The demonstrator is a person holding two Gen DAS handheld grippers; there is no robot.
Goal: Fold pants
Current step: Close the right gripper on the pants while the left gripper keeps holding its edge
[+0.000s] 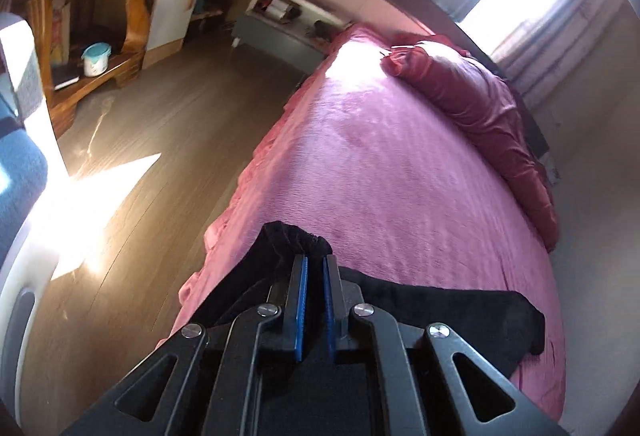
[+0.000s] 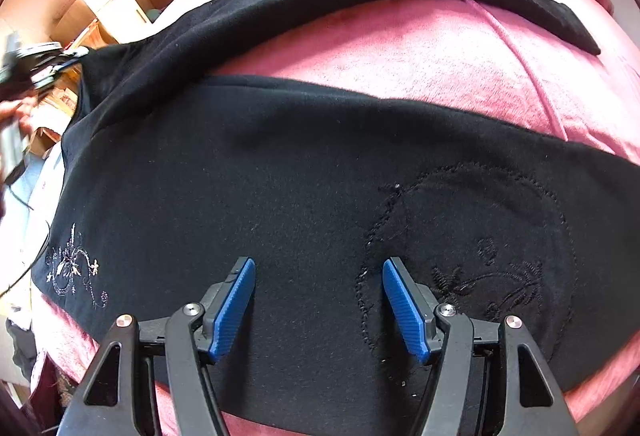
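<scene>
Left gripper (image 1: 315, 263) jaws clamped on black fleece pants (image 2: 280, 171); right gripper (image 2: 319, 268) jaws apart above them, pink bed (image 2: 460, 51).

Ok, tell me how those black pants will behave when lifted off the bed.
The black pants will likely hang limp: the upper leg already lies curved and bunched. The thick fleecy cloth probably grips rather than slips in the left gripper, and may cling to the fuzzy pink bedspread.

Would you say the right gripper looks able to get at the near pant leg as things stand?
Probably yes. The right gripper hangs open directly over the near leg of the black pants, which lies flat on the pink bedspread, and nothing sits between its blue pads and the fabric.
</scene>
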